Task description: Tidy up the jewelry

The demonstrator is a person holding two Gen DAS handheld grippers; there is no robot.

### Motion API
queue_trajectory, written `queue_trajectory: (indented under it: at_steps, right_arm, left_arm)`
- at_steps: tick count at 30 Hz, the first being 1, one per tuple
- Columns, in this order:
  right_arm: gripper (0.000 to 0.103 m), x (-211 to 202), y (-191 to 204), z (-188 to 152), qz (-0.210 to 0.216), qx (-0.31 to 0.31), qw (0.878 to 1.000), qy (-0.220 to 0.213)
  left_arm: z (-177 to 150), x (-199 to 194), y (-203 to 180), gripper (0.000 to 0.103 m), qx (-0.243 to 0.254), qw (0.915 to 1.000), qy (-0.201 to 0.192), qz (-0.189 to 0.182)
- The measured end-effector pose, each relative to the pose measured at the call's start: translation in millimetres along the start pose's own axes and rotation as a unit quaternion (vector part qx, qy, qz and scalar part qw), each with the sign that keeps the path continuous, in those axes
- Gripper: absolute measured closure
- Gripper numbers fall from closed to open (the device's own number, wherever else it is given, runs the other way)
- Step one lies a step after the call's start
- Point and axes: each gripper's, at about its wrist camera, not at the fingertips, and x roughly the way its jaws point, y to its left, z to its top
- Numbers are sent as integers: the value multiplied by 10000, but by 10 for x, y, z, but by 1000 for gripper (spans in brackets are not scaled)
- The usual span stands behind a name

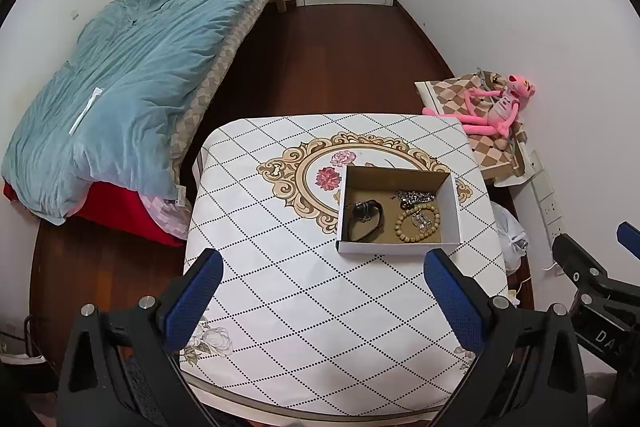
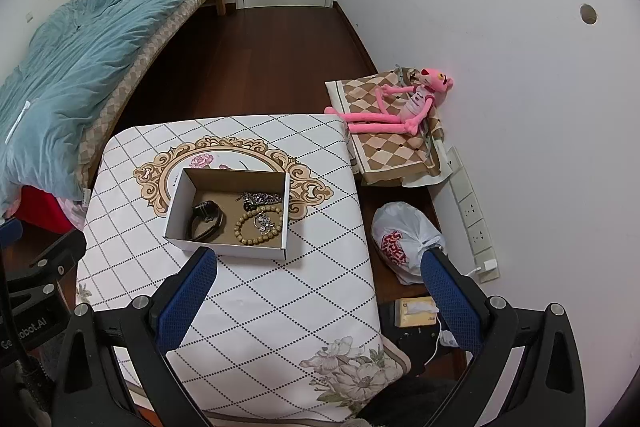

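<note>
An open cardboard box (image 1: 451,203) (image 2: 176,203) stands on the table. Inside lie a black band (image 1: 366,221) (image 2: 206,221), a wooden bead bracelet (image 1: 416,225) (image 2: 258,227) around a small silver piece, and a silver chain (image 1: 414,197) (image 2: 258,198) at the back. My left gripper (image 1: 323,281) is open and empty, held above the table's near half, short of the box. My right gripper (image 2: 318,277) is open and empty, above the table's right edge, just short of the box's front right corner.
The table has a white diamond-pattern cloth (image 1: 288,291) (image 2: 280,307). A bed with a blue duvet (image 1: 120,87) is on the left. A pink plush toy (image 2: 400,107) lies on a checkered cloth at the right. A white plastic bag (image 2: 404,239) and a power strip (image 2: 472,211) are by the wall.
</note>
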Motion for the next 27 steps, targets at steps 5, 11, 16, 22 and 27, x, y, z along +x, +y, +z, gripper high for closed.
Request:
queue_trajectory:
  at_steps: [5,11,16,22,27]
  right_arm:
    - [0,6,7,-16,11,-13,10000,22]
    - [0,-6,20,-27,37,3,10000,21]
    - [0,-19,4,-30,38,24,10000,17]
    - [0,-24,5,-30,70,32,10000,18]
    - [0,-32,14,-26,79,21,10000,11]
  left_arm:
    - [-9,-5,-10,0,-3,10000,4,10]
    - [-13,-11,-18,0,14,10000,-18,18]
    - [-24,-16,-15,0,18,10000,-18,5]
    - [-40,-47,14,0,-26,10000,-13,-11]
    - [-43,-57,23,0,-23,10000,-13,-22]
